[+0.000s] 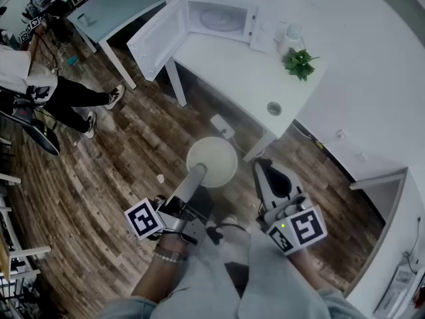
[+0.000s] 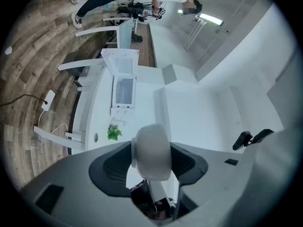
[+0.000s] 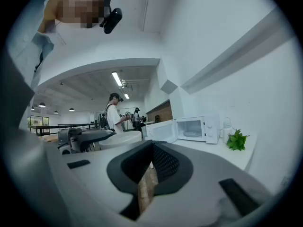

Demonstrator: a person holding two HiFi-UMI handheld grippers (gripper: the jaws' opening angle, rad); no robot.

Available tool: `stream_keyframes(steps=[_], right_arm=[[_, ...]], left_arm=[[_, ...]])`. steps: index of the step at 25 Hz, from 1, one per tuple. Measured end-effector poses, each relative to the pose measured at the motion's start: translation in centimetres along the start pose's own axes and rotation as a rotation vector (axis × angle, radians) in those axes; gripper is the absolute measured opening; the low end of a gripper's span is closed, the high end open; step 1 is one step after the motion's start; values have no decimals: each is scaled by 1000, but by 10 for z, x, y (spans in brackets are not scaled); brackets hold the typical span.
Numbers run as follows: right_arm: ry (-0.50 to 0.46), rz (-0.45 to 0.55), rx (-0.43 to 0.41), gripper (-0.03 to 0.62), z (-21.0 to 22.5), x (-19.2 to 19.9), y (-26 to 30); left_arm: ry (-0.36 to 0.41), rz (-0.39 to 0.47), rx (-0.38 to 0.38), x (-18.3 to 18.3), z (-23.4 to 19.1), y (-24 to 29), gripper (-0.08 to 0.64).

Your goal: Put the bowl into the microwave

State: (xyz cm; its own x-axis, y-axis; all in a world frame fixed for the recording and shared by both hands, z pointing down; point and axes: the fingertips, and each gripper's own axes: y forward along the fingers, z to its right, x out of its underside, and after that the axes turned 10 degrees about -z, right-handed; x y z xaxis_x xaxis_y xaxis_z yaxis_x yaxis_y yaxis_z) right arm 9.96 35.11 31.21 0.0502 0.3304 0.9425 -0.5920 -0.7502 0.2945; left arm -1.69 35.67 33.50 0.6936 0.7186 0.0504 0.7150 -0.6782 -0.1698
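Head view: left gripper [image 1: 197, 174] grasps the white bowl [image 1: 212, 159] over the wooden floor [image 1: 99, 171], well apart from the open microwave [image 1: 220, 18] on the desk [image 1: 232, 72]; a potted plant [image 1: 300, 64] stands near.

Left gripper view: the bowl [image 2: 151, 148], edge-on between the fingers, hides some desk.

Right gripper view: right gripper [image 3: 150, 161] has its fingers clenched, empty.

- pale cream round bowl [image 1: 211, 161]: upright, rim gripped in left claw [image 1: 200, 171], above wood floor [image 1: 133, 158], well apart from microwave
- white boxy microwave [image 1: 222, 18]: on white surface [image 1: 226, 65], door swung wide open
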Motion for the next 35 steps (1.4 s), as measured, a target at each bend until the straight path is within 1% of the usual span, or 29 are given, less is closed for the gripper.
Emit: stream_keyframes(steps=[12, 20, 29, 35], right_arm=[[9, -6, -9, 0, -7, 4, 4], [31, -6, 11, 2, -13, 5, 5], [15, -3, 17, 2, -35, 13, 5], [43, 8, 14, 2, -52, 16, 6]], left_arm=[[1, 16, -11, -6, -2, -9, 230], [-9, 19, 9, -12, 1, -18, 229], [-14, 19, 38, -18, 2, -36, 229], [-11, 8, 36, -17, 4, -51, 229]])
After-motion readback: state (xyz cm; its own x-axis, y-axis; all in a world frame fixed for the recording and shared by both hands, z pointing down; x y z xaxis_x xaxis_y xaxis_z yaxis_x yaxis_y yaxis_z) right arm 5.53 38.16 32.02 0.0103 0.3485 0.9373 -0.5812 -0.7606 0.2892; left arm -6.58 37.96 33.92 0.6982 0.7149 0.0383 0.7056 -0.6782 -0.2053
